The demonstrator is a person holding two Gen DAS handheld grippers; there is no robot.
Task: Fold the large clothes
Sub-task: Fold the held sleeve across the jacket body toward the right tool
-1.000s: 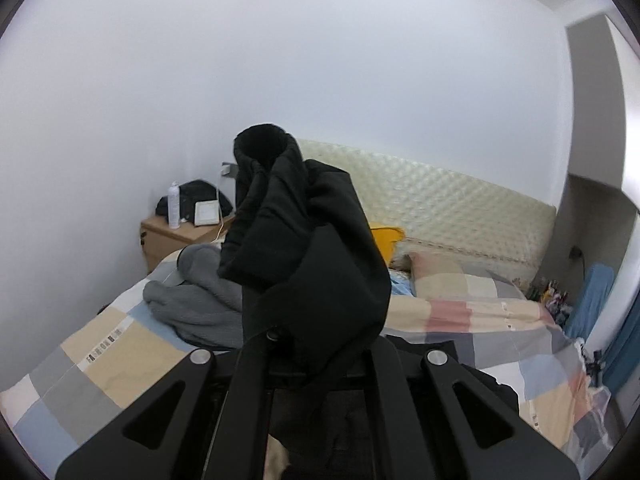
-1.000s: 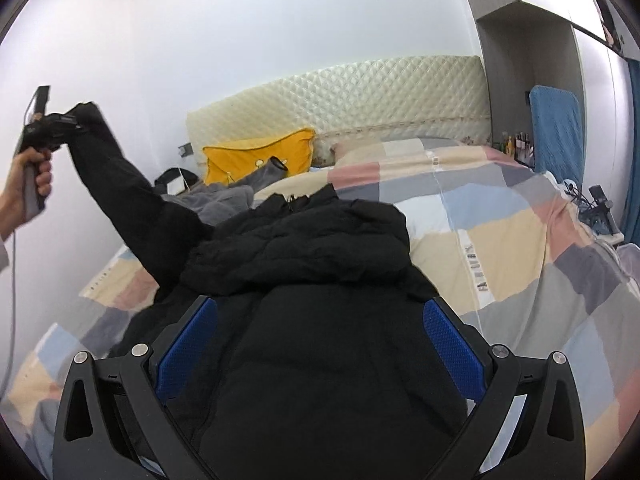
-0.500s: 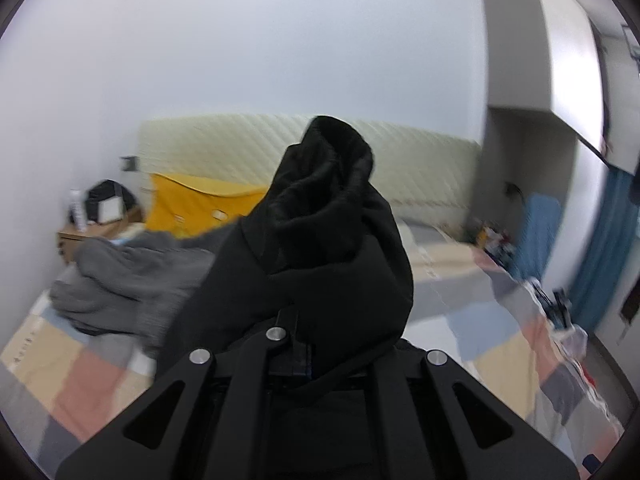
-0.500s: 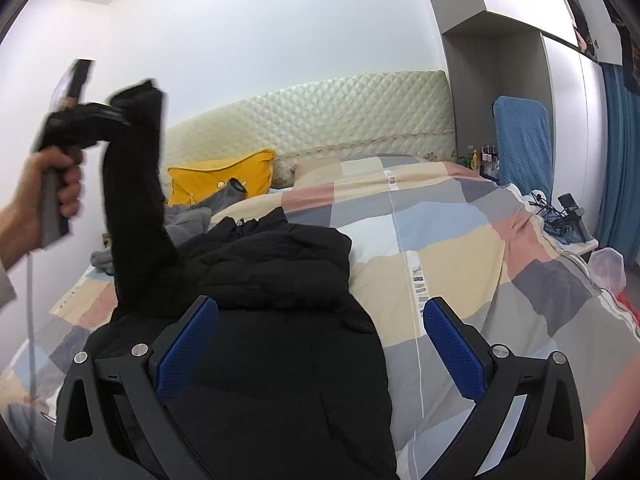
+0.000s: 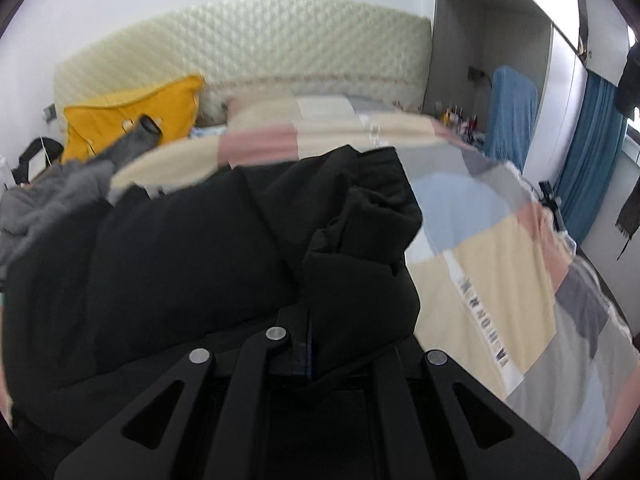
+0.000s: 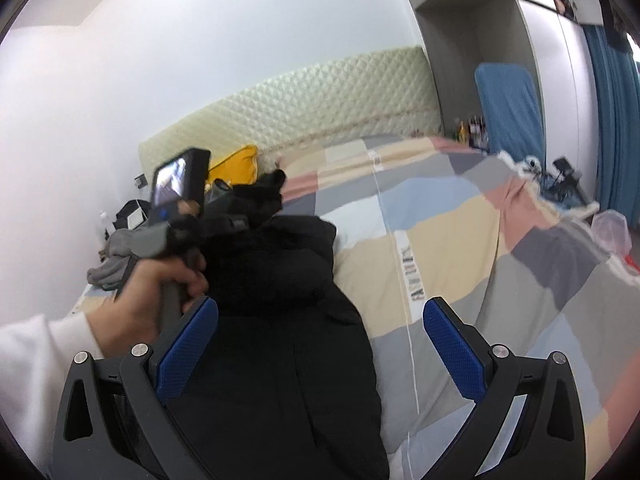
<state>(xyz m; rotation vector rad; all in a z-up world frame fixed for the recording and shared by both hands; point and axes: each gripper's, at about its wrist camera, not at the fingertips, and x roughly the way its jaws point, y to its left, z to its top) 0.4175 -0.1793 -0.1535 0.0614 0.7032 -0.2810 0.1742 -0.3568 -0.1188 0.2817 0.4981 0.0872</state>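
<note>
A black puffer jacket [image 6: 280,340] lies lengthwise on the patchwork bed. My left gripper [image 5: 308,344] is shut on the jacket's sleeve cuff [image 5: 360,232] and holds it over the jacket's body [image 5: 168,256]. In the right wrist view the left gripper [image 6: 240,216] and the hand holding it are above the jacket's upper part, with the sleeve end [image 6: 272,188] in the jaws. My right gripper [image 6: 320,340] is open and empty, with blue pads [image 6: 452,344], hovering over the jacket's lower part.
The patchwork quilt [image 6: 460,240] covers the bed to the right of the jacket. A grey garment [image 5: 44,196] and a yellow pillow [image 5: 120,112] lie at the head, left. A quilted headboard [image 5: 248,48], a wardrobe and a blue curtain [image 5: 584,160] stand behind and right.
My left gripper has swung the sleeve from high at the left down and across over the jacket's body. My right gripper has stayed open over the jacket's lower part.
</note>
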